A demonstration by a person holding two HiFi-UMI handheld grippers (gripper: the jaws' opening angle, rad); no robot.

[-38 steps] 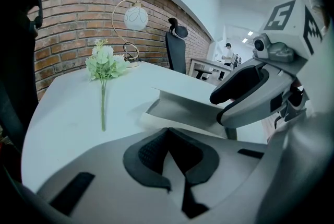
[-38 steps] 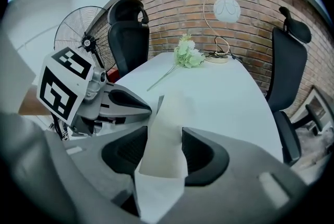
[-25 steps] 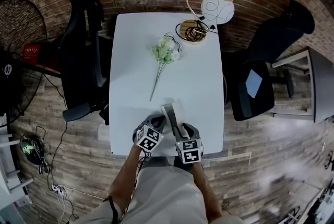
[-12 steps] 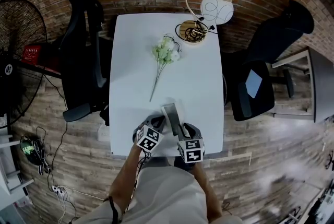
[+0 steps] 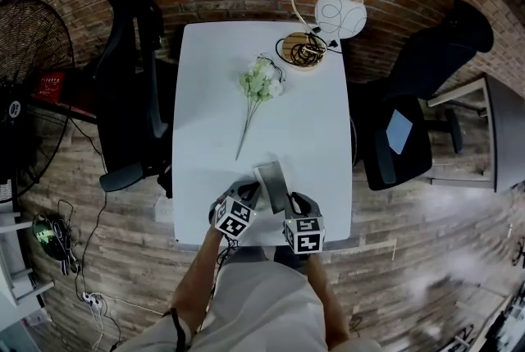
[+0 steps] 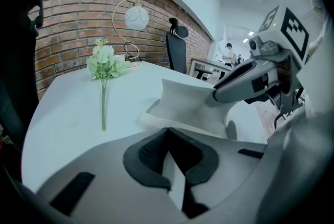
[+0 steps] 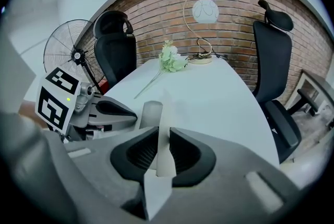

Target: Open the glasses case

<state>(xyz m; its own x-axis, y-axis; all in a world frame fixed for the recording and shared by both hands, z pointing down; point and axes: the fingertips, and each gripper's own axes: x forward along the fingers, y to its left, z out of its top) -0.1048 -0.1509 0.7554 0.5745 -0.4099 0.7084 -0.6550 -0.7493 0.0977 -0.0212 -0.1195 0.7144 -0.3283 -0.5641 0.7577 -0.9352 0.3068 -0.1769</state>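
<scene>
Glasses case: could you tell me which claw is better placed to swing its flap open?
Right, probably: the right claw has just been closing onto the raised flap, while the left claw clamps the glasses case base.

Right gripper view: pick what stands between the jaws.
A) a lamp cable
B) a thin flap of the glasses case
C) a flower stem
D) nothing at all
B: the right gripper, whose jaws have just been closing, pinches the pale upright flap of the glasses case. The flowers lie well beyond it.
</scene>
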